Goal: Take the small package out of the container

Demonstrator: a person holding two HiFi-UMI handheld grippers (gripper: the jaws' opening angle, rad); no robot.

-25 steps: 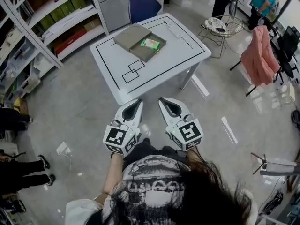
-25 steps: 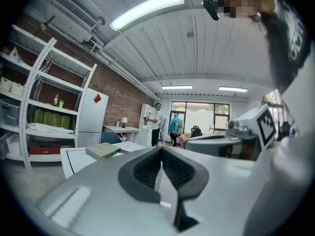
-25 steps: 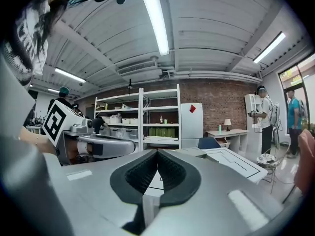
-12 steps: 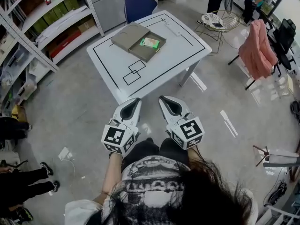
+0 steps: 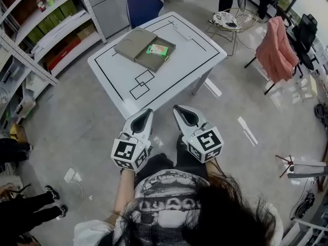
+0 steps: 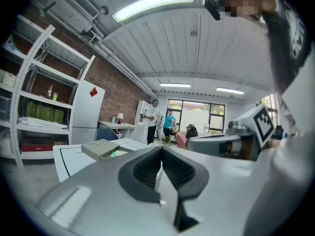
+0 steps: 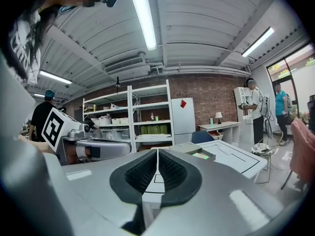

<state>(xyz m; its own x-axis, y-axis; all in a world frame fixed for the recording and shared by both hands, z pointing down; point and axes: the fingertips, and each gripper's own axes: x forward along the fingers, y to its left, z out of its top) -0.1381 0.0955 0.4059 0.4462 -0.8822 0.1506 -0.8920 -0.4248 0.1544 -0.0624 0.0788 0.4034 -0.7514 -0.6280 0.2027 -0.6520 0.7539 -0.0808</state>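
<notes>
Both left gripper and right gripper hover well apart from small package.

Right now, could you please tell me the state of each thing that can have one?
container: open, on the table, lid lying alongside.
small package: inside the container, untouched.
left gripper: shut, empty, short of the table.
right gripper: shut, empty, short of the table.

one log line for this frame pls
phase: pre-reach | left gripper: shut, empty | right gripper: shut, empty | small package: in container on table
</notes>
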